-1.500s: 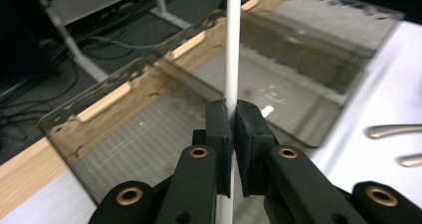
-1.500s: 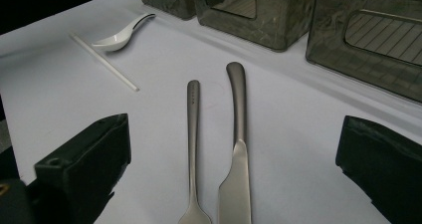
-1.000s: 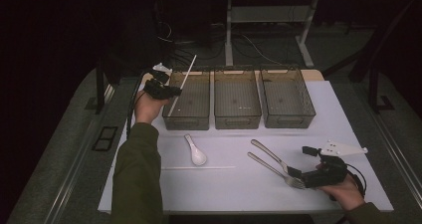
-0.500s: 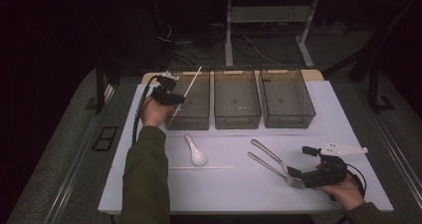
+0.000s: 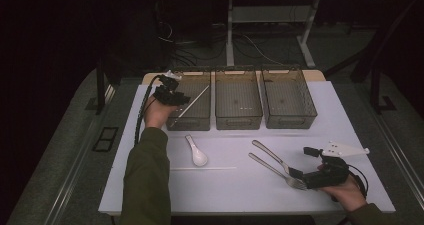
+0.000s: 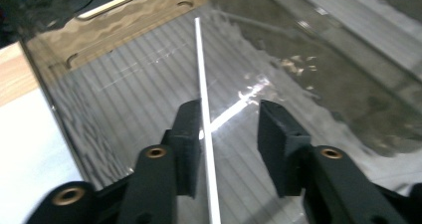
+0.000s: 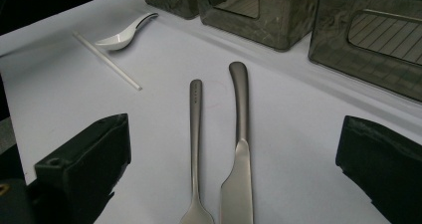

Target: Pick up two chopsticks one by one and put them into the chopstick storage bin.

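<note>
Tongs (image 5: 186, 100) (image 5: 296, 176) gape, left astride chopstick (image 6: 204, 124), over white table (image 5: 230, 185), dim room.

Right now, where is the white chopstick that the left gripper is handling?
In the high view the white chopstick slants inside the leftmost bin; the left gripper has open jaws around it.

No text, label or number can be read anywhere. The fork (image 7: 196, 149) between the right jaws bears tiny marks on its handle, too small to read.
</note>
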